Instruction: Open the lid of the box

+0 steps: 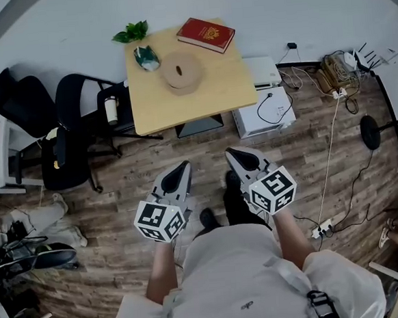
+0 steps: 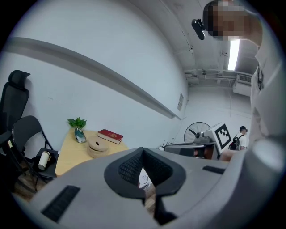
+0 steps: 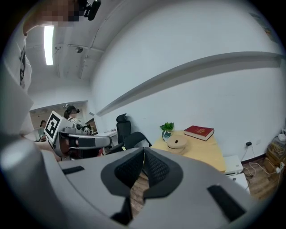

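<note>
We see the round wooden box (image 1: 182,72), its lid on, near the middle of the bench (image 1: 214,95). Beyond it a red book (image 1: 206,34) lies at the far right corner and a small plant (image 1: 132,33) at the far left. Well short of the bench, over the wooden floor (image 1: 309,160), we hold the left hand-held gripper (image 1: 183,166) and the right hand-held gripper (image 1: 233,152), each with jaws pressed together on nothing.

I log a wooden table (image 1: 214,85); red book (image 1: 206,34) lies at its 1 o'clock corner, potted plant (image 1: 133,34) at 11 o'clock. Two black chairs (image 1: 66,165) stand at the table's 9 o'clock, on plank flooring (image 1: 137,163).
</note>
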`<state>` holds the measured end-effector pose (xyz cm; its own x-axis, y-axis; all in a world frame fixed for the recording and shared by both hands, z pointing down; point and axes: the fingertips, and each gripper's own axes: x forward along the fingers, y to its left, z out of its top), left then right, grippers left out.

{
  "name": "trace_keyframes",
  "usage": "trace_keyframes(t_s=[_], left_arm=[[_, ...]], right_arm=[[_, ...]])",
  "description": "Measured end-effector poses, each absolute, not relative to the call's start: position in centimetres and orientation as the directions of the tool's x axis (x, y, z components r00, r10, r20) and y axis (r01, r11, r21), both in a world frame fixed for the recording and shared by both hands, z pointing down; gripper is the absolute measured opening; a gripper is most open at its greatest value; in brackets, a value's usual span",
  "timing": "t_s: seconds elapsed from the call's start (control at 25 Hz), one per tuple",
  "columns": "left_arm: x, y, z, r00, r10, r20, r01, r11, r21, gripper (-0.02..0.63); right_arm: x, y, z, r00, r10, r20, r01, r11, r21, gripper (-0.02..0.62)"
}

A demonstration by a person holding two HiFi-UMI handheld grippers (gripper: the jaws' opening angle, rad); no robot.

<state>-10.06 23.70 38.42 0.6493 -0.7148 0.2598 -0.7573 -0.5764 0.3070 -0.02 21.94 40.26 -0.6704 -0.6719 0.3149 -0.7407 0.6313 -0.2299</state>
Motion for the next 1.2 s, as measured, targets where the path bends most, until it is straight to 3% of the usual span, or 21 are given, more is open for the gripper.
trace_keyframes(t_s=[0.64, 1.2], left_arm=[[-3.1, 12.4, 38.0, 0.587, -0.756, 0.289, -0.807, -0.517, 0.287, 0.0], [0.0, 8.7, 39.7, 0.518, -0.793, 0.321, -0.852, -0.445, 0.276, 0.0]], right_arm=[[5.6, 9.6, 40.0, -0.742, -0.606, 0.286, -0.669, 0.698, -0.257, 0.0], [8.6, 5.8, 41.8, -0.778, -0.553, 0.298, -0.624, 0.735, -0.265, 0.0]])
